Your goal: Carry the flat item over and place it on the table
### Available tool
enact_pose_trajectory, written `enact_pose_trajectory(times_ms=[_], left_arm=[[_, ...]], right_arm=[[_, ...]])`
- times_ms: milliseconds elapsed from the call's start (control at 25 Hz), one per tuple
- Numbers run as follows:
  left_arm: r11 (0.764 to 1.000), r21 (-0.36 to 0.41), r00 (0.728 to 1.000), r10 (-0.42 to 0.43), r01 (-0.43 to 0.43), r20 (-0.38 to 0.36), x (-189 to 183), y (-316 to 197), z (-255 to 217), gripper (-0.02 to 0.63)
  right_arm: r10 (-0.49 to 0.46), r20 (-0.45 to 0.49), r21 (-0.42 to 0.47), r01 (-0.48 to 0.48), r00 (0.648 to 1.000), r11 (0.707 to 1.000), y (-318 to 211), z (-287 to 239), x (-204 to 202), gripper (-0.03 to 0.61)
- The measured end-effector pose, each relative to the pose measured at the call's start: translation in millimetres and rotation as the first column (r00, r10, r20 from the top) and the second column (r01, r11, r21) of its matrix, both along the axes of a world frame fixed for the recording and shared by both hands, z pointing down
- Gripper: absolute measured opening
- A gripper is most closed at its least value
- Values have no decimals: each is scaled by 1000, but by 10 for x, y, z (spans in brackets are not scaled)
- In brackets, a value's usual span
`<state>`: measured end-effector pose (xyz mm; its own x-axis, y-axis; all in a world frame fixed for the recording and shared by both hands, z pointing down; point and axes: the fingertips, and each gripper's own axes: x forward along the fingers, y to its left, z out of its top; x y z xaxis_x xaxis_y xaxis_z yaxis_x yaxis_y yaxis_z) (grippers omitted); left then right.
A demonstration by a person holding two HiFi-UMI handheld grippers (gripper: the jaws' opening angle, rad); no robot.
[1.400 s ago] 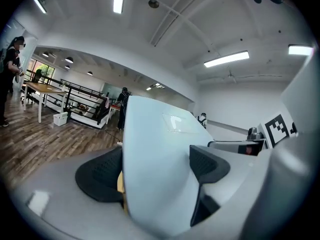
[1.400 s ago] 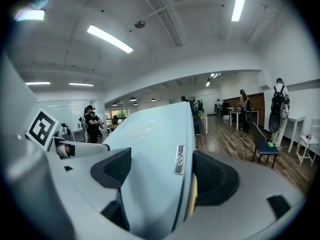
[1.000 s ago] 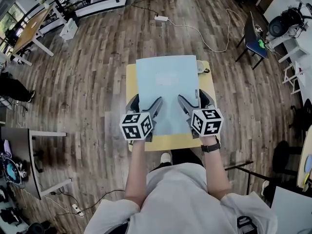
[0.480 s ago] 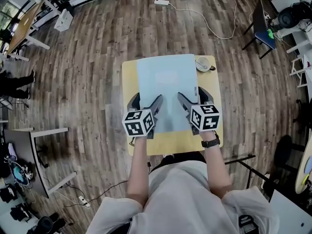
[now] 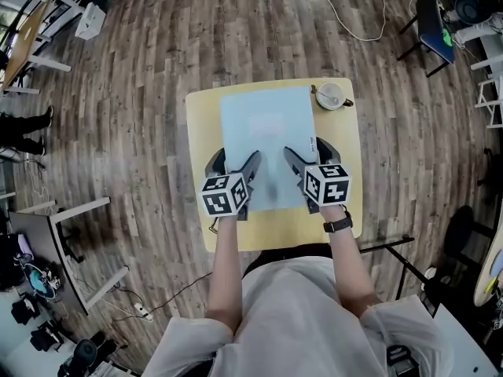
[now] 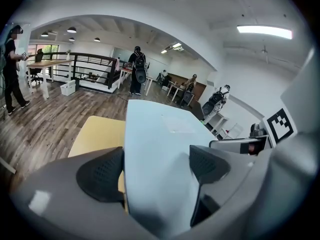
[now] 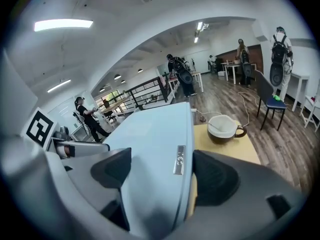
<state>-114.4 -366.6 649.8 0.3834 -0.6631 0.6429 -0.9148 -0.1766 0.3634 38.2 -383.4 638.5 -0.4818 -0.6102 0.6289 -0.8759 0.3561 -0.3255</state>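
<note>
Pale-blue flat board (image 5: 267, 136) sits over the yellow table (image 5: 203, 132), long side running near-to-far, covering most of the middle. Left gripper (image 5: 233, 163) is clamped on its near-left edge and right gripper (image 5: 310, 157) on its near-right edge, so the board runs out far of both from between the jaws. Can't tell if the board touches the tabletop. Cup (image 5: 330, 95) is at the far-right table corner, just beside the board.

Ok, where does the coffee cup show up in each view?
Head view: cup at the yellow table's far right corner.
Left gripper view: not in it.
Right gripper view: cup right of centre, just past the flat item's right edge.
Shared landmark: the pale blue flat item, in all three.
</note>
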Motion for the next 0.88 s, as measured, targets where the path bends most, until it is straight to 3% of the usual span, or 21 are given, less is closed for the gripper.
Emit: enact_pose_trajectory(times_ms=[280, 880], left_arm=[[997, -73, 1000, -27, 28, 13, -28, 4, 430, 413], [989, -147, 999, 0, 8, 54, 6, 42, 1013, 413]], right_arm=[[-27, -3, -53, 27, 1000, 998, -31, 444, -32, 350], [-28, -34, -92, 25, 999, 995, 27, 1027, -11, 350]])
